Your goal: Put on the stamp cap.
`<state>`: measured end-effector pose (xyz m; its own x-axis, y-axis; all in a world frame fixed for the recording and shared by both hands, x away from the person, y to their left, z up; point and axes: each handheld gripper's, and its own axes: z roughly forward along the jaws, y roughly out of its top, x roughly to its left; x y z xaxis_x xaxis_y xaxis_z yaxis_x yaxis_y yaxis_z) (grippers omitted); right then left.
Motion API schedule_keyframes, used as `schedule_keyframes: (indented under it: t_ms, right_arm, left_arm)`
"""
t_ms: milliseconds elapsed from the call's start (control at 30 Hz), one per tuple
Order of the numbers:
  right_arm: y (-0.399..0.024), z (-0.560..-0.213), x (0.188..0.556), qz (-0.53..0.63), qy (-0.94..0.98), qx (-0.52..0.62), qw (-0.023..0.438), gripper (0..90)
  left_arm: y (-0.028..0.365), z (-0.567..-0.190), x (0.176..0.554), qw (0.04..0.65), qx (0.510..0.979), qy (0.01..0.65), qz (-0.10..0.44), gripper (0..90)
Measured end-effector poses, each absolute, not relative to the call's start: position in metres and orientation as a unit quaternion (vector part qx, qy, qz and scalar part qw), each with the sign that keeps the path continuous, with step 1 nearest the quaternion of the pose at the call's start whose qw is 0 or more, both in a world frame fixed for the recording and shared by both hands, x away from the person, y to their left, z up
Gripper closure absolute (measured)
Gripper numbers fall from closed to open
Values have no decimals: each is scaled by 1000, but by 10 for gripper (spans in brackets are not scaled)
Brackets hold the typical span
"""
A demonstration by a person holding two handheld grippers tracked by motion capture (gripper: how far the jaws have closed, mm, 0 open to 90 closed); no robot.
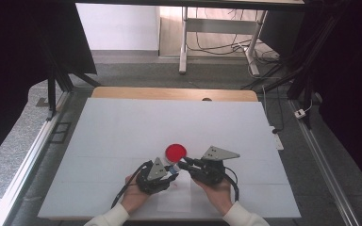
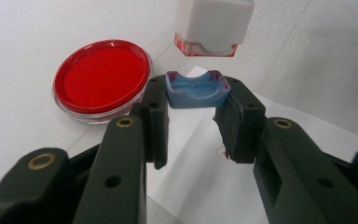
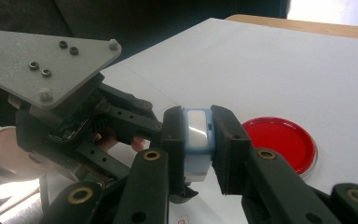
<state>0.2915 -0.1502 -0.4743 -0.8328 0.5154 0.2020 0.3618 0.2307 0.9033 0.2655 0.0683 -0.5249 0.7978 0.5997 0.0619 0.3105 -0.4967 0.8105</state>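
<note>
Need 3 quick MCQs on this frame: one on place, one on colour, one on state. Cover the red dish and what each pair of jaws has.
1. Where is the red dish?
A. On the table, just beyond the two grippers
B. Clamped in the left jaws
C. On the floor

2. What colour is the small cap in the left gripper's jaws?
A. Green
B. Blue
C. Yellow

3. How do the right gripper's jaws stand?
A. Wide open, nothing between them
B. Shut on the red dish
C. Shut on a white-and-blue block

Key:
1 A: the red dish lies on the white table, past both grippers.
2 B: the left gripper holds a blue cap.
3 C: the right gripper has both pads pressed on the white-and-blue block.
</note>
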Motion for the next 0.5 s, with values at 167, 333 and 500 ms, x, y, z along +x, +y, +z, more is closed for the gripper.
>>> schedule_keyframes:
  t_ms: [167,333,500]
  right_arm:
    - [-148,-475,290,551,782,282,78,751]
    - [-146,-476,289,548,782,287,79,751]
    - [-144,-477,288,548,781,288,79,751]
  left_arm:
    - [67,-525,266,424,848,267,172,647]
    - [66,-525,267,423,848,269,173,646]
    - [65,-525,267,423,847,270,177,646]
